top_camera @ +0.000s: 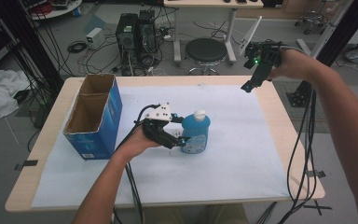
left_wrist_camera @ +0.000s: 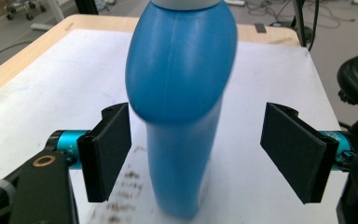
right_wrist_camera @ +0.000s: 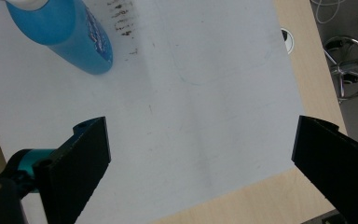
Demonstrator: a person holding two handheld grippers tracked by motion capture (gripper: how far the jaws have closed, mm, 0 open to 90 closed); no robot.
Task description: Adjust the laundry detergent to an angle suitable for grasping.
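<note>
Near the middle of the tabletop (top_camera: 261, 154) the blue bottle (top_camera: 196, 133) stands between the left gripper (top_camera: 179, 140)'s parted fingers (left_wrist_camera: 107, 156), not yet clamped; closing comes next, while the right gripper (top_camera: 249, 86) hovers open.

- The tabletop (top_camera: 265, 112) is viewed from a fixed camera above the person's side, faced forward and down; the far floor is taken in too.
- The blue bottle (left_wrist_camera: 182, 93) is seen at very close range from the left hand-held gripper (left_wrist_camera: 196, 154), looking level along its jaws.
- The white sheet (right_wrist_camera: 205, 102) is looked down on from the raised right hand-held gripper (right_wrist_camera: 200, 163).
- The bottle and sheet are shared by all three views.
</note>
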